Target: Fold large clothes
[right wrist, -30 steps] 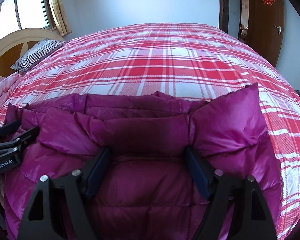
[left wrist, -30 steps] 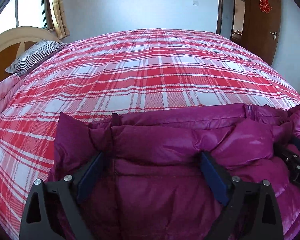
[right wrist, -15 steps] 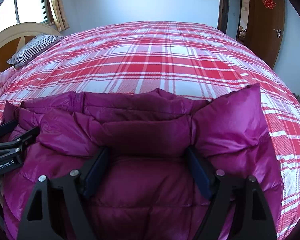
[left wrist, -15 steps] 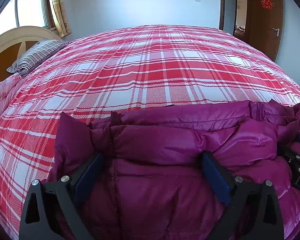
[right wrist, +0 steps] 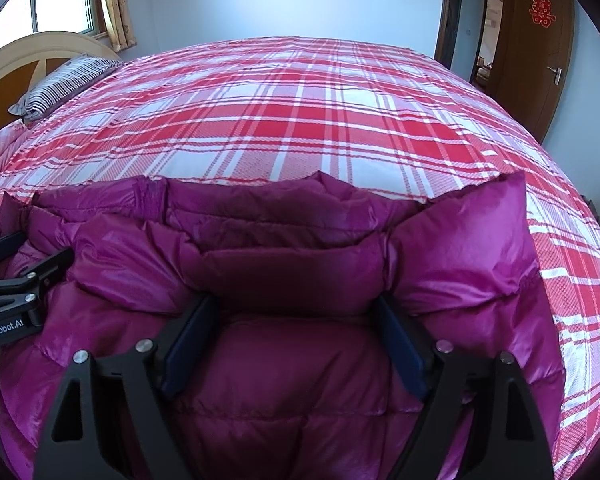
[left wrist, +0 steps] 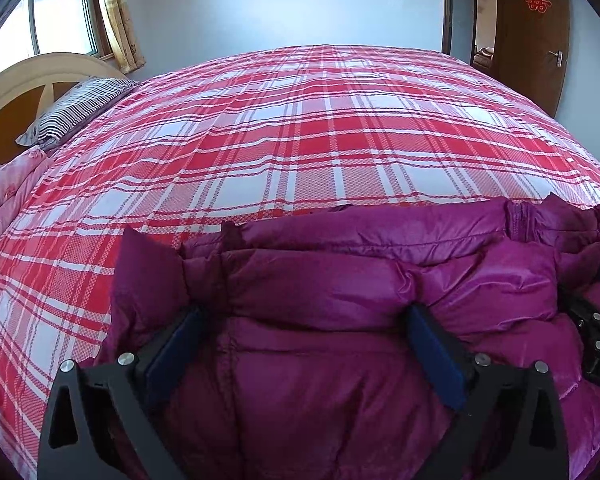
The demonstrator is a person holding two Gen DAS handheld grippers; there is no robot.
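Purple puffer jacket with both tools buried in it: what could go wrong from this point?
1. The jacket bulges thickly between each tool's pads; the slick, springy padding may slip out or puff open again.
2. The left tool and right tool stand wide on separate bunches, so the fold could come out uneven.
3. The jacket lies at the near edge of the plaid bedspread and might slide off.

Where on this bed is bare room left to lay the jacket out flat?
The plaid bedspread lies bare from the jacket to the far edge, and from the striped pillow to the door side. The near edge is crowded: jacket plus both tools.
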